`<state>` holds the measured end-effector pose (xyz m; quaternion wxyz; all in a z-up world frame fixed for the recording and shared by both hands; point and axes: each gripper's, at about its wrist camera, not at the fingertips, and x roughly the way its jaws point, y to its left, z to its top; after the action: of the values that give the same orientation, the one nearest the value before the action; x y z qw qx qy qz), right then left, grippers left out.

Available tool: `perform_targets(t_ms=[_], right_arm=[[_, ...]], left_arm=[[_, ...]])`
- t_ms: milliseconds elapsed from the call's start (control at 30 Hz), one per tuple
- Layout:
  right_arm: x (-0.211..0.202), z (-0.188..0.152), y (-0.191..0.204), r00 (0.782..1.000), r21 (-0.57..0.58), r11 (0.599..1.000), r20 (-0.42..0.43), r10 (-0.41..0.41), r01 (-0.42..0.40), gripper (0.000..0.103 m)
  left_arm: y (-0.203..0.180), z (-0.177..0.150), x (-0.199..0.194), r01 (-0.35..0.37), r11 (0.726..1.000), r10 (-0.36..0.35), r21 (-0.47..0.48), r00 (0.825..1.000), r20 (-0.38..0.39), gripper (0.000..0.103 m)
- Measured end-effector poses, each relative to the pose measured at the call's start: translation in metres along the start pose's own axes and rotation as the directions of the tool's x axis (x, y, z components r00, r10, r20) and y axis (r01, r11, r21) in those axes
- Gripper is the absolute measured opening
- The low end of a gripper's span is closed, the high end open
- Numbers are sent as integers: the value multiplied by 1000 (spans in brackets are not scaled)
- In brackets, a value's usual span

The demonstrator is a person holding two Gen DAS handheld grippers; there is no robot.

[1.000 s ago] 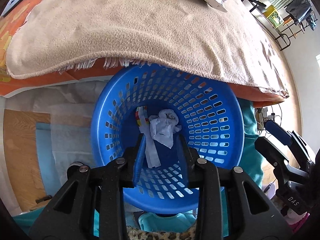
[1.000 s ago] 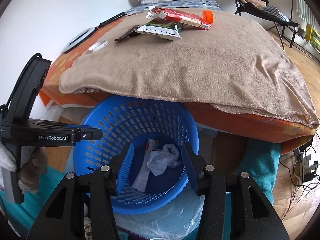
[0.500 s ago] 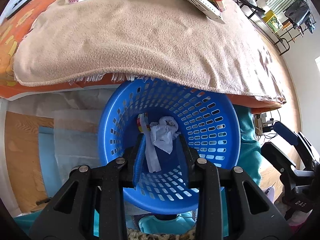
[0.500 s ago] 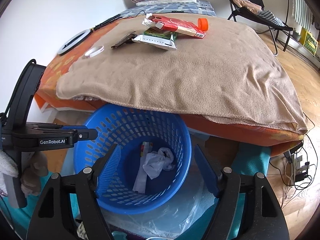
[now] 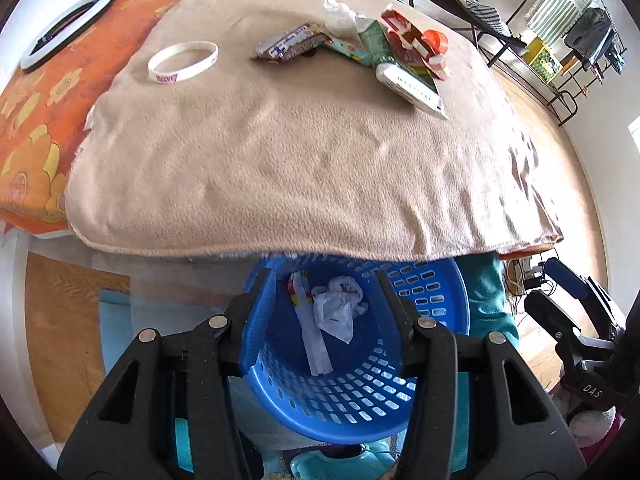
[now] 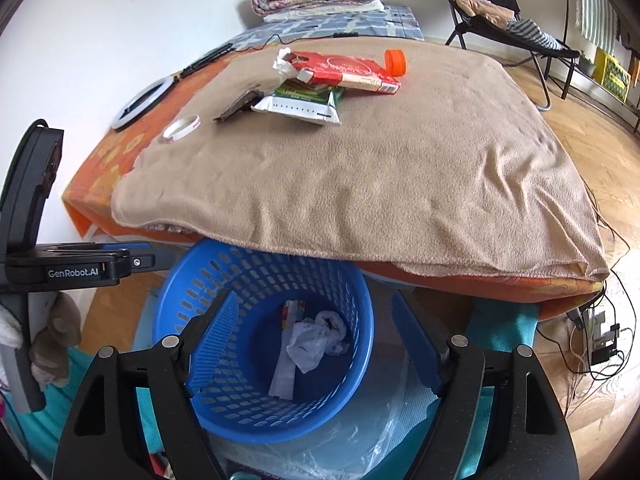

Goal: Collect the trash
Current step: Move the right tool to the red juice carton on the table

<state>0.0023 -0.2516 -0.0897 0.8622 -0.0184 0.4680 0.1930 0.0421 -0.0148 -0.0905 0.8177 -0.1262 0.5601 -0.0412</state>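
A blue plastic basket [image 5: 424,396] [image 6: 224,280] stands on the floor at the bed's edge. Inside lie a crumpled white tissue [image 5: 338,310] [image 6: 316,338] and a paper strip [image 6: 285,376]. My left gripper [image 5: 324,280] is open and empty above the basket. My right gripper [image 6: 314,300] is open and empty above it too. On the beige blanket [image 6: 380,172] lies a trash pile: a red carton [image 6: 348,72], a white packet [image 6: 298,110], a green packet [image 6: 306,90], a dark wrapper [image 6: 240,106], an orange cap [image 6: 396,62].
A white wristband [image 5: 183,62] [image 6: 181,128] and a ring light [image 6: 140,104] lie on the bed's left. A clear plastic bag [image 6: 320,444] lies on the floor by the basket. A folding chair [image 6: 504,12] stands behind the bed. Cables [image 6: 596,344] trail at right.
Both grippers have risen and tilted up from the basket, bringing the bed top and trash pile into view. The right jaws have opened wider; the left jaws have opened too.
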Motion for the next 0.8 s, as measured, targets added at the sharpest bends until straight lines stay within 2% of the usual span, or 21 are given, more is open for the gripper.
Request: perform_targets(t_ms=[200, 467, 500, 567, 700, 800], right_arm=[[-7, 22, -12, 997, 29, 1000, 74, 5, -7, 79], [-9, 73, -24, 993, 60, 998, 117, 12, -19, 79], [-9, 80, -24, 993, 57, 998, 119, 12, -19, 79], [-8, 95, -25, 993, 65, 998, 120, 16, -23, 79], [-1, 123, -33, 992, 125, 991, 121, 42, -57, 79], [11, 141, -40, 993, 166, 984, 111, 48, -66, 79]], left_arm=[[22, 36, -14, -32, 999, 33, -30, 998, 57, 50], [59, 85, -16, -91, 994, 98, -60, 987, 123, 50], [64, 90, -15, -95, 993, 103, -64, 987, 125, 52], [74, 99, -10, -107, 992, 115, -71, 985, 129, 66], [86, 112, 2, -125, 990, 132, -71, 984, 117, 67], [91, 119, 8, -165, 985, 171, -58, 978, 122, 67]])
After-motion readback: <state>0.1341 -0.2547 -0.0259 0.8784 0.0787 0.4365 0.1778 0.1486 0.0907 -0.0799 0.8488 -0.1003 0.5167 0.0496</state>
